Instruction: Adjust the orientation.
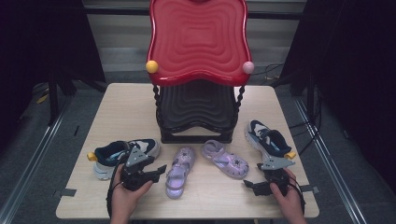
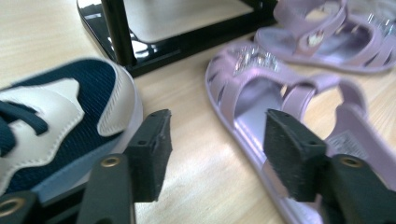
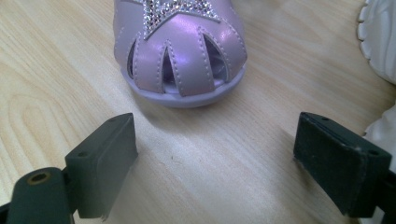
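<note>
Nearest the lens, low in the left gripper view: left gripper [image 2: 212, 154], jaws partly apart, bare wood between the pads, nothing held. Just right of it, left lilac sandal [image 2: 280, 100], its sole edge passing behind the right-hand jaw; touching or not, impossible to tell. At left of that frame, left navy-and-white sneaker [image 2: 60, 116]; at top, the black base of the rack [image 2: 154, 51].

Low in the right gripper view: right gripper [image 3: 215, 163], jaws spread wide, empty, over bare table [image 3: 56, 70]. Above it at top centre, toe of the right lilac sandal [image 3: 182, 60], clear of both pads.

In the high view, lower left: left gripper [image 1: 140, 170] between sneaker [image 1: 122, 156] and sandal [image 1: 178, 171]. Lower right: right gripper [image 1: 266, 183], below the other sandal [image 1: 225, 158] and right navy sneaker [image 1: 267, 139]. Upper centre: rack's red tray [image 1: 198, 39].
</note>
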A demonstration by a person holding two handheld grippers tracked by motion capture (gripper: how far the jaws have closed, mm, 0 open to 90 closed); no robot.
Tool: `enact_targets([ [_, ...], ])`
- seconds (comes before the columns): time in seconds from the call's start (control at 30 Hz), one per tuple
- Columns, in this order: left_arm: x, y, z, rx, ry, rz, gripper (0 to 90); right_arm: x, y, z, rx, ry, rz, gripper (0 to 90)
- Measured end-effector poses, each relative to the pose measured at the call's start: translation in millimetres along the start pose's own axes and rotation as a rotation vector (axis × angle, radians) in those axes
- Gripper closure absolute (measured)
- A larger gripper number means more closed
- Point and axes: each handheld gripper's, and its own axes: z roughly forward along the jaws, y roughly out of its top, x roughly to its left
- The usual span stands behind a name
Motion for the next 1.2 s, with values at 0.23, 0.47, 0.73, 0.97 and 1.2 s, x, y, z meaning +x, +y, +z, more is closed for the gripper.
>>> enact_targets([
  [0.23,-16.3,7.7,-4.9,-0.03,-0.042,0.001,25.9,0.0,0.0,0.0,0.0,0.0,0.0,12.5],
  [0.47,-46.9,3.4,10.2,-0.004,-0.043,0.052,14.8,0.0,0.0,0.0,0.0,0.0,0.0,12.5],
  [0.73,-52.0,-8.0,19.9,-0.008,-0.046,0.038,13.9,0.0,0.0,0.0,0.0,0.0,0.0,12.5],
  [0.97,-59.8,-12.8,18.8,0.011,-0.051,0.067,14.6,0.0,0.0,0.0,0.0,0.0,0.0,12.6],
  [1.2,-62.2,-22.2,30.2,0.06,-0.035,0.098,15.0,-0.1,0.0,0.0,0.0,0.0,0.0,12.5],
])
